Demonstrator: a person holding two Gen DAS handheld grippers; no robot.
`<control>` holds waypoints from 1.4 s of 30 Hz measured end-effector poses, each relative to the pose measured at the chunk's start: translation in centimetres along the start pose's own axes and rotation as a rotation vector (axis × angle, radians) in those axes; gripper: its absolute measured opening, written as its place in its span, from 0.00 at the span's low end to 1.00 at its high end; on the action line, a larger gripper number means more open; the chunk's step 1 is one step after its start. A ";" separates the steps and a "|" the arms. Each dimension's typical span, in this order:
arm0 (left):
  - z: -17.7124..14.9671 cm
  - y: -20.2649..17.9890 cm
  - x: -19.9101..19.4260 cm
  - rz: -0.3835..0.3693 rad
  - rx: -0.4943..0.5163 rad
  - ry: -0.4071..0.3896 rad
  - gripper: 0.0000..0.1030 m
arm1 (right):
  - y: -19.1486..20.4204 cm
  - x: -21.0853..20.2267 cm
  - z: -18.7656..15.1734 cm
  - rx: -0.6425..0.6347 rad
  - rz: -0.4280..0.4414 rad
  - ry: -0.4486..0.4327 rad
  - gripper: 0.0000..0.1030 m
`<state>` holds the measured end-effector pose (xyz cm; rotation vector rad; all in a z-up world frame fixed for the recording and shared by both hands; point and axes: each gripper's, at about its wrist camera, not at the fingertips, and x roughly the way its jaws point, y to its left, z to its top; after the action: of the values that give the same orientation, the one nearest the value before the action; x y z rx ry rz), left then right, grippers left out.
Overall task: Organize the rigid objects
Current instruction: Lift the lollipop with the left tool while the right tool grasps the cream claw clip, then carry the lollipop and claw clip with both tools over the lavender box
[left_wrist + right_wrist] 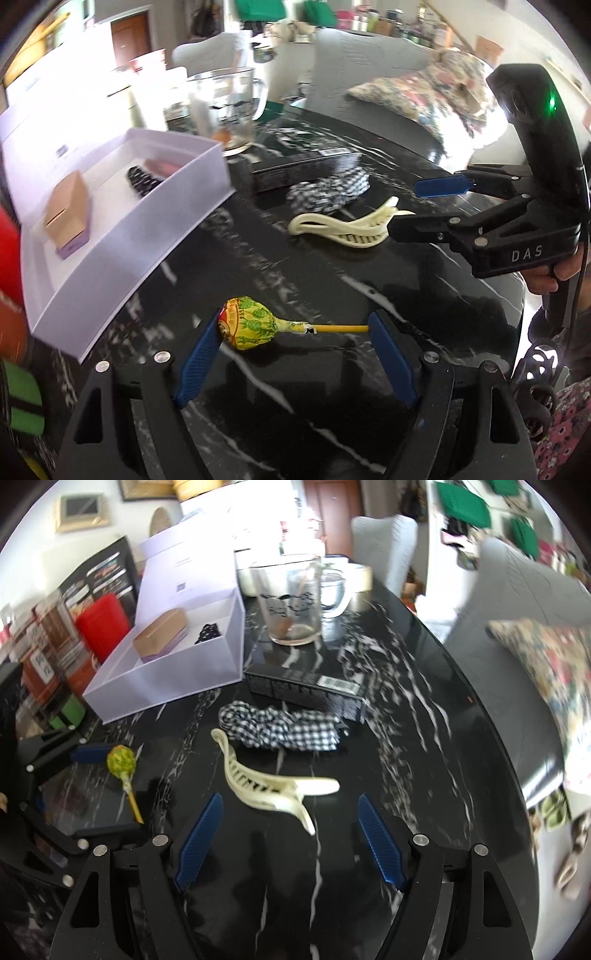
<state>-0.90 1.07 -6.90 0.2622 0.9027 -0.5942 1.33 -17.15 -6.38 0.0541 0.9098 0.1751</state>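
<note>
The lollipop [251, 324] is yellow-green, the hair clip [271, 786] cream, the cloth [280, 727] black-and-white checked, and the bench [406, 738] black marble.

glossy marble table [424, 716], glass jug [291, 598]

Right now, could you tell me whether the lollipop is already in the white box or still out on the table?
Out: the lollipop lies on the black table, beside the white box, between the open left gripper's fingers.

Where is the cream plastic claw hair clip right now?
The cream plastic claw hair clip lies on the black marble table, just ahead of the open right gripper, with the black-and-white checked fabric bundle beyond it.
</note>
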 end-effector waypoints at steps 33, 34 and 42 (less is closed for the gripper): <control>-1.6 1.7 -1.3 0.022 -0.113 -0.011 0.78 | 3.0 2.3 -1.1 -0.210 -0.001 0.074 0.34; -1.7 1.8 -1.4 0.024 -0.117 -0.011 0.78 | 3.1 2.2 -1.2 -0.207 0.000 0.073 0.34; -2.2 2.2 -2.3 0.051 -0.141 -0.022 0.78 | 3.7 0.9 -1.9 -0.168 0.022 0.047 0.34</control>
<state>-2.12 4.68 -6.45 0.1513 0.9093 -0.4832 -0.09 -13.41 -7.80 -0.0965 0.9385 0.2734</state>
